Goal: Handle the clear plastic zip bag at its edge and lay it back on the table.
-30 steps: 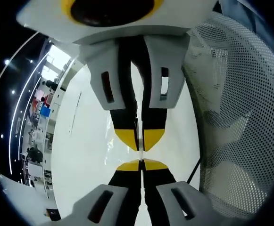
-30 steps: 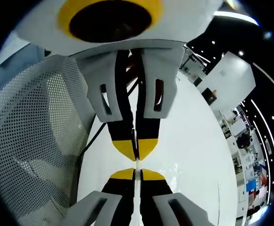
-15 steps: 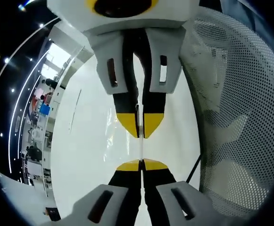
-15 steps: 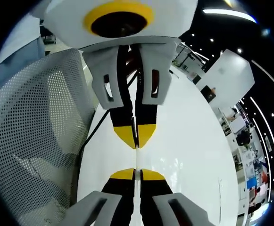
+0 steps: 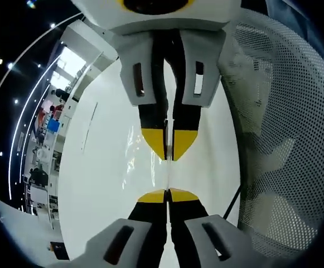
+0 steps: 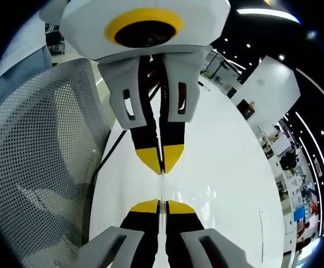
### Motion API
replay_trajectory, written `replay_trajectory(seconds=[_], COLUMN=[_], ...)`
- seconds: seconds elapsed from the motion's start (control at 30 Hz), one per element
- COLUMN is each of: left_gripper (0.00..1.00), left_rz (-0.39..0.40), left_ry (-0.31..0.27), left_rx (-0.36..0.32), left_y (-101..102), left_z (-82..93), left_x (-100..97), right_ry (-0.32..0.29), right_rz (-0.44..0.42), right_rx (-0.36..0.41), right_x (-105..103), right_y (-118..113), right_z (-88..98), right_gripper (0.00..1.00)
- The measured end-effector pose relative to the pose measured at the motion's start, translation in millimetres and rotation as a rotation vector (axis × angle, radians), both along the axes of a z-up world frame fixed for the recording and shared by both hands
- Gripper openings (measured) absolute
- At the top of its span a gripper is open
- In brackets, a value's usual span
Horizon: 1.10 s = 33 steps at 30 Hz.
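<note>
The clear plastic zip bag (image 5: pixel 168 174) hangs edge-on as a thin pale line between two grippers that face each other over the white table (image 5: pixel 100 190). In the left gripper view my left gripper (image 5: pixel 167 195) rises from the bottom, shut on one end of the bag's edge. The right gripper (image 5: pixel 168 152) reaches down from the top, shut on the other end. The right gripper view mirrors this: my right gripper (image 6: pixel 159 206) below, the left gripper (image 6: pixel 162 163) above, and the bag (image 6: pixel 160 187) taut between them. Faint glints on the table lie beside the bag.
A white mesh chair (image 5: pixel 279 145) stands close beside the table (image 6: pixel 228 167); it is the same chair (image 6: pixel 39 162) in the right gripper view. A black cable (image 6: pixel 109 162) runs along the table's edge. Shelves and people sit far off past the table's other side.
The two grippers have drawn a little apart, so the gap between their yellow tips is wider and more of the bag's edge shows. Both stay shut.
</note>
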<state>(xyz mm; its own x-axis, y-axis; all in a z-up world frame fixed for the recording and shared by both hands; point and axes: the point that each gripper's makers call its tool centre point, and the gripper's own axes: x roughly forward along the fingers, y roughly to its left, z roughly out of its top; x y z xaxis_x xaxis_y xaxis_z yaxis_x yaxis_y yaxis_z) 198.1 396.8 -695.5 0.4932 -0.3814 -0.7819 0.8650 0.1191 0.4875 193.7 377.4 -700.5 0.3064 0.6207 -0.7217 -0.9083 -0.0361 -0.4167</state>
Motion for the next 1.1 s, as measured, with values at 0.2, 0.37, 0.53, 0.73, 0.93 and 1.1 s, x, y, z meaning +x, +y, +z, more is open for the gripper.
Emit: replay_trajectory(seconds=[0.2, 0.37, 0.53, 0.73, 0.93, 1.1], left_gripper=[0.0, 0.0, 0.0, 0.0, 0.0, 0.0], left_rz=[0.003, 0.015, 0.014, 0.022, 0.027, 0.032], left_ry=[0.001, 0.006, 0.011, 0.017, 0.017, 0.018], left_rx=[-0.001, -0.001, 0.003, 0.002, 0.002, 0.004], left_y=[1.3, 2.9, 4.3, 6.5, 8.7, 11.3], left_z=[2.5, 1.4, -0.9, -2.2, -1.9, -2.4], left_x=[3.4, 2.7, -1.3, -2.0, -2.4, -3.6], right_ry=[0.007, 0.015, 0.017, 0.026, 0.026, 0.027], right_rz=[-0.033, -0.044, -0.04, -0.047, -0.045, -0.048], right_rx=[0.01, 0.01, 0.004, 0.004, 0.0, -0.006], right_x=[2.7, 2.5, -1.0, -2.4, -2.3, -1.3], right_y=[-4.0, -8.0, -9.9, -10.1, -10.4, -11.8], right_z=[2.6, 1.4, -2.0, -3.5, -3.4, -4.1], right_gripper=[0.0, 0.0, 0.0, 0.0, 0.0, 0.0])
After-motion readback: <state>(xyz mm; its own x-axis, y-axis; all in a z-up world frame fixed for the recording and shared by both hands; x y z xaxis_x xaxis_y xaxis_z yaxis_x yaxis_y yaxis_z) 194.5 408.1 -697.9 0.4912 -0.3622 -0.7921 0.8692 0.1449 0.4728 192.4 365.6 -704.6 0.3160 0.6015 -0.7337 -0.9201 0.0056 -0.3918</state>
